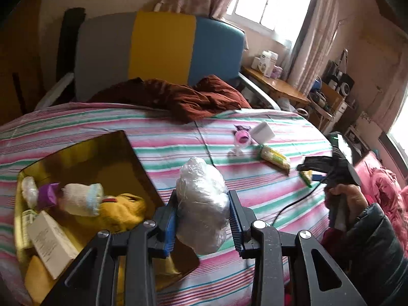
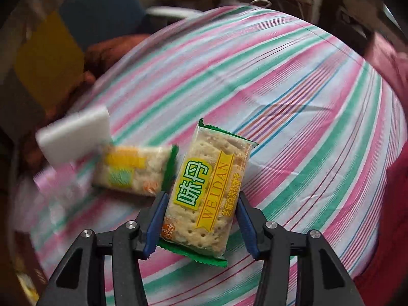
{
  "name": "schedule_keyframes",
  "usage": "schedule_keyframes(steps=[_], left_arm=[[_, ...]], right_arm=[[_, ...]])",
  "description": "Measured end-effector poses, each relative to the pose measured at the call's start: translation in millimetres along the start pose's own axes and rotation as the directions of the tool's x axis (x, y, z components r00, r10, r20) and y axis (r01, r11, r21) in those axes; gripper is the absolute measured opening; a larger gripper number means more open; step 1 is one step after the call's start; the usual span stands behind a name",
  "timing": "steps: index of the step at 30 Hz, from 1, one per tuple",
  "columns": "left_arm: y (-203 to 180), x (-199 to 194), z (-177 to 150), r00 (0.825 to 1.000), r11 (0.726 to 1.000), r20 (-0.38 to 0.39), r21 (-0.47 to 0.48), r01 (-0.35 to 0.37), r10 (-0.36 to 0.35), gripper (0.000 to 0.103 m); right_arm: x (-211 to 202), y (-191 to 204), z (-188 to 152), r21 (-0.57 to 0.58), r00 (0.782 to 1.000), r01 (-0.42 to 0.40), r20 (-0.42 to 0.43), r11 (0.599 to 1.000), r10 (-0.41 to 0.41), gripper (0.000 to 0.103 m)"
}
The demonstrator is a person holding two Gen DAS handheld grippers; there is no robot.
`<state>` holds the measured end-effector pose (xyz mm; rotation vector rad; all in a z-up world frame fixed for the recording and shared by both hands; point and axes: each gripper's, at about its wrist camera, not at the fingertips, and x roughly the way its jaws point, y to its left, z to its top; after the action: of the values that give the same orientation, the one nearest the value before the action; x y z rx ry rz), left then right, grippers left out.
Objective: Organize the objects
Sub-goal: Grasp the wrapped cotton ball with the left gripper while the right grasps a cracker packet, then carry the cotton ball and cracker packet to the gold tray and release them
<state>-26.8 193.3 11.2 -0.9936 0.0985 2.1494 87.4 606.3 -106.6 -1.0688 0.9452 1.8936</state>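
Note:
My left gripper [image 1: 202, 216] is shut on a crumpled clear plastic bag [image 1: 201, 199] and holds it above the striped bed, just right of an open golden box [image 1: 122, 153]. The box holds a yellow plush toy [image 1: 125, 210], a white sock [image 1: 81, 199], a purple wrapper [image 1: 48, 195] and a white carton [image 1: 51, 242]. My right gripper [image 2: 199, 221] is shut on a Weidan cracker packet [image 2: 206, 191] and holds it above the bed. In the left wrist view the right gripper [image 1: 313, 168] is at the right. A second cracker packet [image 2: 132, 169] lies on the bed.
A white sponge block [image 2: 74, 135] and a pink toy [image 1: 242, 137] lie on the striped bedsheet [image 2: 293, 102]. A brown cloth [image 1: 178, 97] is bunched by the grey, yellow and blue headboard [image 1: 160, 48]. A wooden bedside table [image 1: 275, 86] with small boxes stands at the right.

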Motion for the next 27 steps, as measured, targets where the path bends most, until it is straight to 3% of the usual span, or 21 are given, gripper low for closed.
schedule_keyframes(steps=[5, 10, 17, 21, 27], left_arm=[[15.7, -17.1, -6.2, 0.996, 0.997, 0.051, 0.002, -0.076, 0.076, 0.036], [31.4, -31.7, -15.1, 0.985, 0.989, 0.089, 0.005, -0.148, 0.147, 0.036], [56.2, -44.5, -25.1, 0.970, 0.977, 0.114, -0.022, -0.212, 0.214, 0.036], [67.6, -49.5, -30.5, 0.966, 0.972, 0.115, -0.046, -0.229, 0.233, 0.036], [81.3, -54.1, -37.5, 0.961, 0.966, 0.113, -0.079, -0.245, 0.253, 0.036]], right_arm=[[-25.5, -5.5, 2.9, 0.027, 0.987, -0.126, 0.108, 0.992, 0.123, 0.053], [-42.4, 20.5, -3.4, -0.087, 0.965, -0.211, 0.140, 0.973, 0.222, 0.053], [-92.7, 71.2, -52.4, -0.269, 0.925, -0.312, 0.131, 0.911, 0.356, 0.053], [-125.0, 107.1, -84.5, -0.396, 0.894, -0.364, 0.106, 0.843, 0.436, 0.053], [-153.4, 169.1, -138.4, -0.554, 0.840, -0.459, -0.015, 0.694, 0.543, 0.053]])
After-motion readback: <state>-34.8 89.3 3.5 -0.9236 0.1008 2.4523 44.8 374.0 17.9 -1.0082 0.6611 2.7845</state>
